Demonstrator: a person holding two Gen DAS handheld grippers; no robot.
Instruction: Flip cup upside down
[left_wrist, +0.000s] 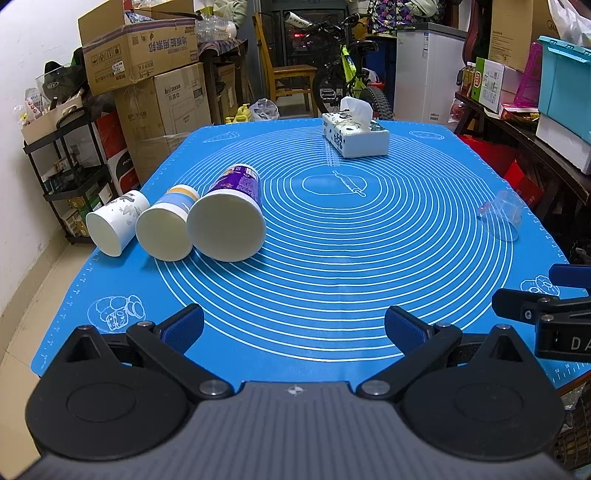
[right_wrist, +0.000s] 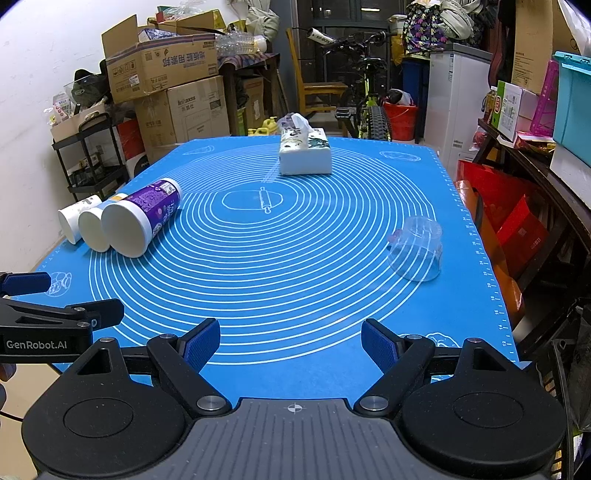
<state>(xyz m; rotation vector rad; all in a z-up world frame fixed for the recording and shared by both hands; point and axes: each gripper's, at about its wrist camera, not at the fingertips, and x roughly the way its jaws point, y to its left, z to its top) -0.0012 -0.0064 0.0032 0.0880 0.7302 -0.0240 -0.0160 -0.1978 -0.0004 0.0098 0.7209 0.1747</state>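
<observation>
Three paper cups lie on their sides in a row at the left of the blue mat (left_wrist: 332, 295): a purple-printed cup (left_wrist: 231, 216), a blue-and-yellow cup (left_wrist: 168, 227) and a white patterned cup (left_wrist: 116, 221). They also show in the right wrist view, the purple cup (right_wrist: 140, 221) nearest. A clear plastic cup (right_wrist: 417, 247) lies on its side at the right of the mat, faint in the left wrist view (left_wrist: 504, 216). My left gripper (left_wrist: 293, 326) is open and empty near the front edge. My right gripper (right_wrist: 290, 343) is open and empty beside it.
A tissue box (left_wrist: 354, 133) stands at the far middle of the mat (right_wrist: 295, 258), also in the right wrist view (right_wrist: 304, 151). Cardboard boxes (left_wrist: 140, 55) and a black rack (left_wrist: 70, 177) stand left of the table. A bicycle (left_wrist: 351, 74) and shelves are behind and right.
</observation>
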